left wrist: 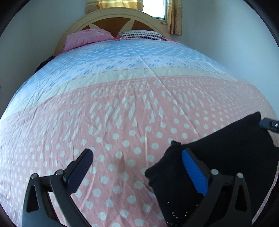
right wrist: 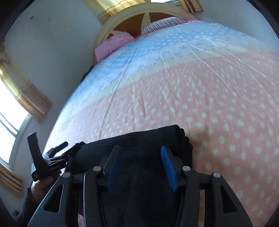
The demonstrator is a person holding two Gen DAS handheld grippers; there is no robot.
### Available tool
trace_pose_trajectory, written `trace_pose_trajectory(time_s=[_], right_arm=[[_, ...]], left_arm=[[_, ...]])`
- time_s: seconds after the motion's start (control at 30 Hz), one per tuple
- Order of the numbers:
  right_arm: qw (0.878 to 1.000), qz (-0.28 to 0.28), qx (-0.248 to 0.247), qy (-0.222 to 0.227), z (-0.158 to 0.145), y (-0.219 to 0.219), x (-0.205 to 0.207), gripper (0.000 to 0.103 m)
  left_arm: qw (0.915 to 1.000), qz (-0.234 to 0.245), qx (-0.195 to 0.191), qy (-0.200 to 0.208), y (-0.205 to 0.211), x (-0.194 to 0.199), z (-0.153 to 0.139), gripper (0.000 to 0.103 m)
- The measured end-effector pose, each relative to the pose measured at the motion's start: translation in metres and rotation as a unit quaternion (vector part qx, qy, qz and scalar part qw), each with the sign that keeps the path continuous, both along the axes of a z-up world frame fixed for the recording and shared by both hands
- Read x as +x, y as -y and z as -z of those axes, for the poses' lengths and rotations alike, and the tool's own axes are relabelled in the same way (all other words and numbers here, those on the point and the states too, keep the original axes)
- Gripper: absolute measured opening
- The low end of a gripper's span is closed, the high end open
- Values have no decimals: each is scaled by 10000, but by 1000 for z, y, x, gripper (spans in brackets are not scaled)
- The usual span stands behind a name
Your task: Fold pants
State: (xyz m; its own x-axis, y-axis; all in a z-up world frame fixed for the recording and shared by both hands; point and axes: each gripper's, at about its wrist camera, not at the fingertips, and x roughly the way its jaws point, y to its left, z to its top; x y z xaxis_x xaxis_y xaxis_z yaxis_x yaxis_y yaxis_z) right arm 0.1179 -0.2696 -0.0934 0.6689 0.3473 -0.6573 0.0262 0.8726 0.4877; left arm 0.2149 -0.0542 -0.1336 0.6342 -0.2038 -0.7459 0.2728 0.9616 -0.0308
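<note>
Two grippers over bed w/ pink polka-dot cover (left wrist: pixel 122 139). Large white lettering woven into cover's pink band, too distorted to read; small white print on left gripper's body in right wrist view, too blurred to read.

Black pants (right wrist: pixel 139 139) folded into compact bundle near bed's near edge, toward near-right corner in left wrist view; small metal studs visible on fabric at bottom of that view.

Left gripper (left wrist: pixel 137 165) spread wide, nothing pinched; left pad above bare cover, right blue pad overlapping bundle's left edge, contact unclear.

Right gripper (right wrist: pixel 140 165) about half open, blue pads hovering over bundle's top, not pinching fabric.

Left hand (right wrist: pixel 41 188) gripping handle at bundle's left side, dark sleeve below.

At head of bed: pink pillow (left wrist: pixel 87 37) toward left corner, striped pillow (left wrist: pixel 143 35) beside it, wooden headboard (left wrist: pixel 111 22) behind. Yellow curtains (left wrist: pixel 174 15) by window.
</note>
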Motion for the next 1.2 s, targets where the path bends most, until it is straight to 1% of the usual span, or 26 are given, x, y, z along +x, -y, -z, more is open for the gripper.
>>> trace_pose_trajectory(time_s=[0.1,0.17,0.23,0.3,0.33,0.37,0.4,0.43,0.47,0.5,0.53,0.57,0.63,0.73,0.8,0.87,0.9,0.93,1.0,1.07,1.1,1.13,1.2], right_arm=[[9993,44,-193,315,-21,-3,-23,49],[9973,-234,-267,638,-33,-12,-44,49],[9943,-615,-439,757,-37,-28,-59,49],[9905,-981,-684,674,-31,-44,-73,49],[9876,-1032,-1101,432,-21,-54,-75,47],[9843,-903,-1510,154,-8,-57,-77,42],[9815,-775,-1753,-26,4,-54,-79,26],[9829,-705,-1698,68,7,-47,-83,17],[9863,-659,-1508,87,8,-39,-83,17],[9914,-548,-1189,58,7,-30,-82,15],[9937,-451,-1026,48,6,-24,-82,14],[9940,-399,-1017,67,5,-22,-82,14],[9928,-383,-1131,117,3,-24,-83,14],[9902,-438,-1319,109,4,-29,-81,14],[9912,-446,-1238,118,8,-24,-79,14],[9943,-397,-985,98,7,-19,-79,14],[9944,-403,-975,112,4,-20,-80,14],[9938,-427,-1015,148,0,-22,-83,17],[9925,-432,-1117,260,-5,-26,-88,18],[9921,-395,-1134,367,-9,-28,-92,30],[9924,-346,-1105,424,-12,-26,-93,40],[9928,-256,-1051,508,-16,-24,-95,44],[9928,-116,-991,658,-24,-17,-97,44]], left_arm=[[9999,-15,-100,85,-4,-7,-11,103],[9998,27,-161,131,-5,-18,-19,103],[9991,107,-327,240,-6,-32,-27,103],[9985,191,-424,284,-4,-46,-32,103],[9981,236,-474,300,-1,-51,-32,103],[9978,285,-509,307,2,-56,-32,103],[9976,352,-517,305,5,-61,-31,103],[9975,421,-481,311,9,-65,-29,103],[9975,498,-371,322,14,-70,-25,103],[9977,539,-257,321,17,-71,-21,103],[9979,566,-124,303,21,-72,-15,103],[9979,583,-60,266,22,-71,-10,103],[9982,563,-66,207,21,-72,-6,103],[9983,515,-135,254,17,-74,-10,103],[9982,552,-46,251,18,-75,-9,103],[9981,588,20,163,20,-72,-1,103],[9984,557,-36,111,20,-71,1,103],[9986,521,-97,95,18,-71,1,103],[9986,515,-96,108,17,-74,-1,103],[9985,531,-48,125,17,-77,-3,103],[9985,533,-50,130,16,-78,-4,103],[9985,527,-62,118,16,-78,-4,103],[9986,517,-95,87,16,-78,-4,103]])
